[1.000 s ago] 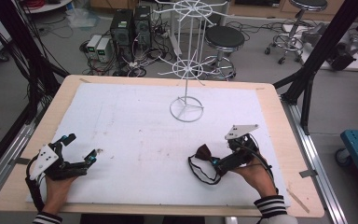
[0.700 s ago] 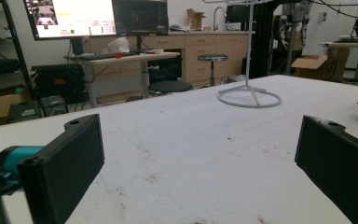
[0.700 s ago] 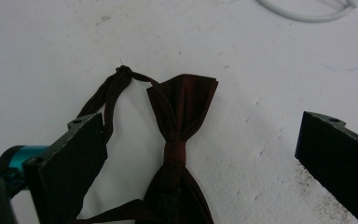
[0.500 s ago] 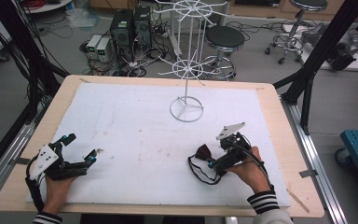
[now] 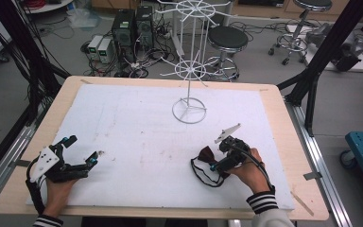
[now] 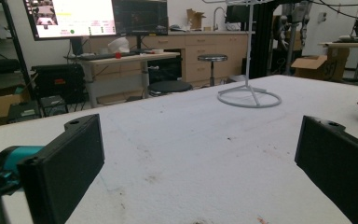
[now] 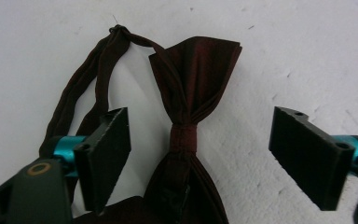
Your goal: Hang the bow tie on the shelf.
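So on my end, the right gripper point(image 5: 217, 164) is sitting at about 5 o'clock on the table point(image 5: 274, 142), with its jaws spread wide and nothing clamped. In the right gripper view the jaws straddle a dark maroon bow tie point(image 7: 191, 102) lying flat on the white mat point(image 5: 137, 123). The knot of the tie sits right in the gap between the two black pads, closer to the left one, and neither pad is touching it as far as I can see. The strap point(image 7: 93, 74) loops off toward 10 o'clock in that view and runs down behind the left jaw, so I can't tell whether it brushes the pad there.

The left gripper point(image 5: 82, 163) is down at roughly 7 o'clock on the table, resting near the edge of the mat, well apart from the tie. Its own view shows the jaws wide apart too, with just bare mat between them and a sliver of the tie peeking in at 3 o'clock.

Further out, at about 12 o'clock on the mat, stands a white wire rack point(image 5: 189, 75) on a ring base, upright. Past the table there's a black stool point(image 5: 226, 39) and some computer boxes point(image 5: 132, 28) on the floor. The left gripper view also catches a monitor point(image 6: 70, 17) in the back, but its text is too small to read.
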`<action>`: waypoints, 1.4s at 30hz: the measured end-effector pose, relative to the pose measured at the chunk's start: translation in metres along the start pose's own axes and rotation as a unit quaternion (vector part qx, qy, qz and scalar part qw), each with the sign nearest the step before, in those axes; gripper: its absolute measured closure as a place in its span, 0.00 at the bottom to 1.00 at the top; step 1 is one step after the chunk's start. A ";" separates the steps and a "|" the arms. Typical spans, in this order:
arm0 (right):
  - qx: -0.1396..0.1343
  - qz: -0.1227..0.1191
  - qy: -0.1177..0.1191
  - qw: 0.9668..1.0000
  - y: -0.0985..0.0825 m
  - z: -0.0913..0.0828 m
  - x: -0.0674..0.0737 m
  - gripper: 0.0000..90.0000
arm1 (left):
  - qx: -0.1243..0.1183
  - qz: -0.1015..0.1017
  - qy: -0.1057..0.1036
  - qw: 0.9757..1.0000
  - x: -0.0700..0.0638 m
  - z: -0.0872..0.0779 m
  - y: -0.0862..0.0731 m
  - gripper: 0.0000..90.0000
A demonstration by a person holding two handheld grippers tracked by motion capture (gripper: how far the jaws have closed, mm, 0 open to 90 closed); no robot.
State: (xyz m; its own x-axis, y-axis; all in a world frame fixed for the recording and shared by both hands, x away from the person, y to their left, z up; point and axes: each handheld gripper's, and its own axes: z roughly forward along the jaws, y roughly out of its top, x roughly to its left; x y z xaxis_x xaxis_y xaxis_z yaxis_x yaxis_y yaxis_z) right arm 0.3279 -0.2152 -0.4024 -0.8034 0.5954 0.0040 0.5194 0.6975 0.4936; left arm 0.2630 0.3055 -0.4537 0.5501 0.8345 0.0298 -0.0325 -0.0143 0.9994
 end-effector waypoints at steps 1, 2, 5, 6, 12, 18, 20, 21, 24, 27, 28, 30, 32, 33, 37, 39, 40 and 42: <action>0.005 -0.001 0.004 1.000 0.000 0.000 0.000 0.29 | 0.000 -0.001 0.001 1.000 0.000 0.000 0.000 0.02; 0.005 -0.001 0.004 1.000 0.000 0.000 0.000 0.29 | 0.000 -0.001 0.001 1.000 0.000 0.000 0.000 0.02; 0.018 -0.002 0.006 1.000 0.001 0.002 0.001 0.39 | 0.000 -0.001 0.001 1.000 0.000 0.000 0.000 0.02; 0.021 -0.004 0.007 1.000 0.001 0.003 0.001 0.41 | 0.001 0.000 0.000 1.000 0.000 0.000 0.000 0.02; 0.042 -0.012 0.008 0.999 0.002 0.008 0.002 0.59 | 0.000 -0.001 0.001 1.000 0.000 0.000 0.000 0.02; 0.057 -0.017 0.017 0.998 0.004 0.010 0.003 0.82 | -0.001 0.000 0.001 1.000 0.000 0.000 0.000 0.02; 0.059 -0.014 0.017 0.998 0.004 0.010 0.002 0.84 | 0.000 -0.001 0.001 1.000 0.000 0.000 0.000 0.02; 0.059 -0.010 0.017 0.998 0.004 0.010 0.002 0.85 | 0.000 0.000 0.000 1.000 0.000 0.000 0.000 0.02; 0.060 -0.007 0.020 0.998 0.005 0.010 0.001 0.86 | 0.000 -0.001 0.001 1.000 0.000 0.000 0.000 0.02; 0.059 0.000 0.023 0.998 0.005 0.009 0.001 0.86 | 0.000 -0.001 0.001 1.000 0.000 0.000 0.000 0.02; 0.050 -0.001 0.026 0.998 0.005 0.008 0.001 0.86 | 0.000 -0.001 0.001 1.000 0.000 0.000 0.000 0.02; 0.043 -0.003 0.026 0.999 0.006 0.007 0.002 0.86 | 0.000 -0.001 0.001 1.000 0.000 0.000 0.000 0.02; 0.038 -0.003 0.030 0.999 0.006 0.006 0.001 0.86 | 0.000 -0.001 0.001 1.000 0.000 0.000 0.000 0.02; 0.029 -0.002 0.028 0.999 0.007 0.004 0.002 0.86 | 0.000 -0.001 0.001 1.000 0.000 0.000 0.000 0.02; 0.016 0.001 0.028 0.999 0.008 0.001 0.002 0.86 | 0.000 -0.001 0.001 1.000 0.000 0.000 0.000 0.02; -0.007 0.002 0.027 1.000 0.008 -0.003 0.002 0.86 | 0.000 0.000 0.001 1.000 0.000 0.000 0.000 0.02; -0.007 0.002 0.027 1.000 0.008 -0.003 0.002 0.86 | 0.000 0.000 0.001 1.000 0.000 0.000 0.000 0.02; -0.021 0.002 0.025 0.999 0.009 -0.006 0.002 0.86 | 0.000 -0.001 0.001 1.000 0.000 0.000 0.000 0.02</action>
State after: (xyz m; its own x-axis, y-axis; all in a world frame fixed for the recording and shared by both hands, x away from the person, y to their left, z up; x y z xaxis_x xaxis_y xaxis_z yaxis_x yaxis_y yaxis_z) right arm 0.3296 -0.2100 -0.3928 -0.8160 0.5760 0.0493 0.5102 0.6774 0.5299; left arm 0.2630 0.3054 -0.4538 0.5487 0.8356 0.0282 -0.0324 -0.0124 0.9994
